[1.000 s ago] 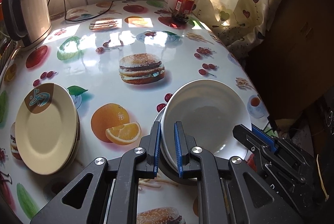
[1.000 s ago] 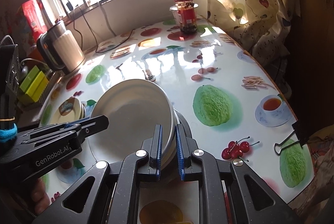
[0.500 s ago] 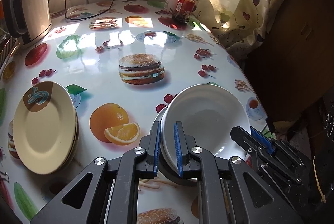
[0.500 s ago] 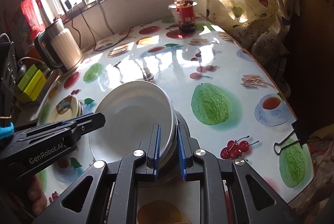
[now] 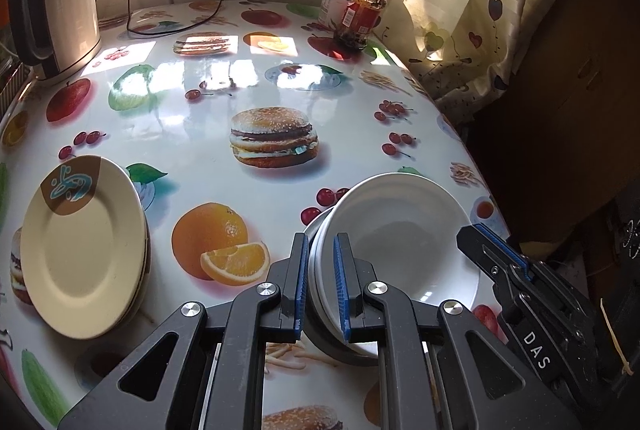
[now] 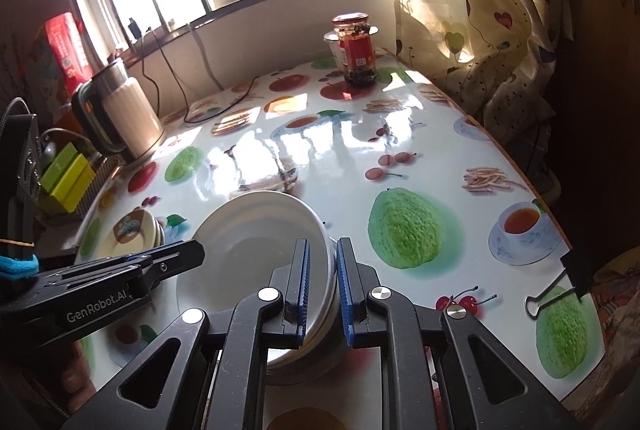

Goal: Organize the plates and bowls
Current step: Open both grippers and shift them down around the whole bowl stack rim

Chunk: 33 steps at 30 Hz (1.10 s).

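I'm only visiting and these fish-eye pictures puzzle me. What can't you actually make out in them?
- How many white bowls are stacked: both views show only rim edges between the left claw and the right claw.
- How many cream plates are in the pile: the left view shows only the top one plus slivers.
- The tub behind the red-labelled jar: the jar hides most of it in the right view.
- The jar's label print: too small.

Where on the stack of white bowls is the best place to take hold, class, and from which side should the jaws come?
Grip the rims of the white bowls, one gripper on each opposite side. The rims are thin and flare outward, so flat jaws can straddle them, one inside and one outside. The left gripper and the right gripper already hold it that way, approaching from the near table edge.
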Available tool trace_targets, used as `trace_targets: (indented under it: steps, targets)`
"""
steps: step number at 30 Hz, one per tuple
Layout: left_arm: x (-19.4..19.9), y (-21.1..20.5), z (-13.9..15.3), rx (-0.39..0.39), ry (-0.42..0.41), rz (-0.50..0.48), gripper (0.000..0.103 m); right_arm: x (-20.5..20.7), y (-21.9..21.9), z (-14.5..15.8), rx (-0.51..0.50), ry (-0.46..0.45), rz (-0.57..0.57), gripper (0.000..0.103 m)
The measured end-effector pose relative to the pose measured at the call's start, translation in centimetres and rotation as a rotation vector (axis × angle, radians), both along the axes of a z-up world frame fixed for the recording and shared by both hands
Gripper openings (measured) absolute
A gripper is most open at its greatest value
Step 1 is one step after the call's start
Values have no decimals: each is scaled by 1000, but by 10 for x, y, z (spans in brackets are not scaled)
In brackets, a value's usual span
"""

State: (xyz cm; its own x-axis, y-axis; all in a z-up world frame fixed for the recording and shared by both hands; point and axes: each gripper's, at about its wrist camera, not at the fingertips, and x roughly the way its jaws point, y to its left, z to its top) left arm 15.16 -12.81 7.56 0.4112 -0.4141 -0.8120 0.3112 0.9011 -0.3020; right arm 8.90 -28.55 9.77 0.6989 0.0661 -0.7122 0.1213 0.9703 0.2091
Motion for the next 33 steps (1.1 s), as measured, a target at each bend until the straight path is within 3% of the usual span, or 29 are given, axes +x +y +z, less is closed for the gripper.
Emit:
trace_targets:
  steps: [9, 22, 27, 33]
  targets:
    - [2, -3, -2, 3, 6, -4, 13, 6, -6, -10, 31, 39, -3, 7]
    - [-1, 1, -4, 7, -11, -7, 13, 1, -7, -8, 48, 23, -9, 8]
    - [-9, 6, 0, 3, -53, -7, 13, -6, -8, -3, 56, 0, -11, 21]
    - [-21, 10, 8, 25, -112, -10, 18, -16, -5, 5, 44, -35, -9, 28]
